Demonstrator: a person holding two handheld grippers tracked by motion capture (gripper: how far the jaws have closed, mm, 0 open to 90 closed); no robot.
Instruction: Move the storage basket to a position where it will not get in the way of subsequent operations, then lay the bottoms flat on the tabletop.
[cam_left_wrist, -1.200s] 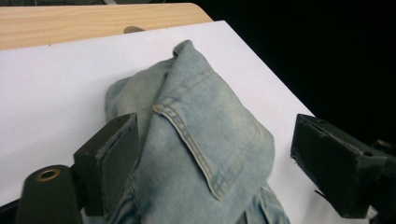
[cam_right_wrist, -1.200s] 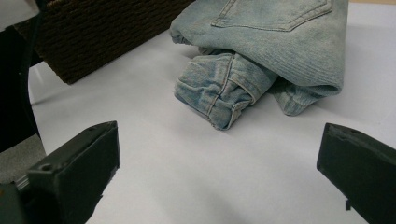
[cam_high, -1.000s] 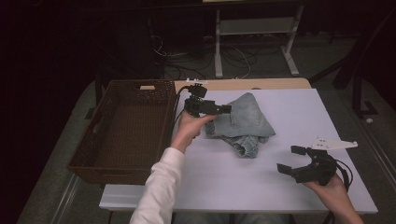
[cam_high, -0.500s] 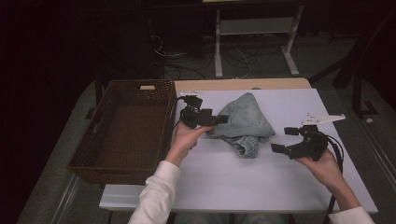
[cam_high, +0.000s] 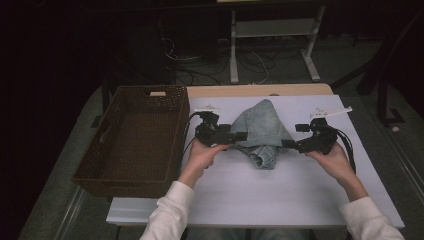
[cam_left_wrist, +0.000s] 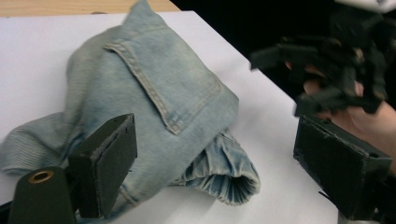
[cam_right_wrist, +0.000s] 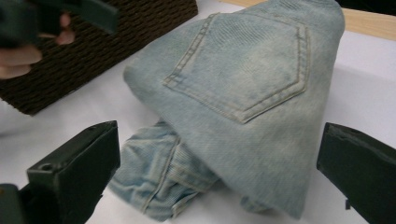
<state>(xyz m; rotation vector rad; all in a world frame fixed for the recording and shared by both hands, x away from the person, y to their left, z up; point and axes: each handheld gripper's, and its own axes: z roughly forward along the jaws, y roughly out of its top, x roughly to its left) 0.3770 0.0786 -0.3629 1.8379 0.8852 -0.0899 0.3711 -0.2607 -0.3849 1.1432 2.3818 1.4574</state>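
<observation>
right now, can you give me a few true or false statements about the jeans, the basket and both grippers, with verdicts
1. The folded jeans lie on the white table, outside the basket. True.
2. The wicker basket holds a shirt. False: nothing shows inside it.
3. The left gripper is shut on the jeans. False: in the left gripper view its jaws stand open, with the denim between them.
4. The right gripper is open, at the jeans' right side. True.
5. A back pocket shows on the jeans. True.
6. The basket stands to the right of the jeans. False: it stands to their left.
</observation>
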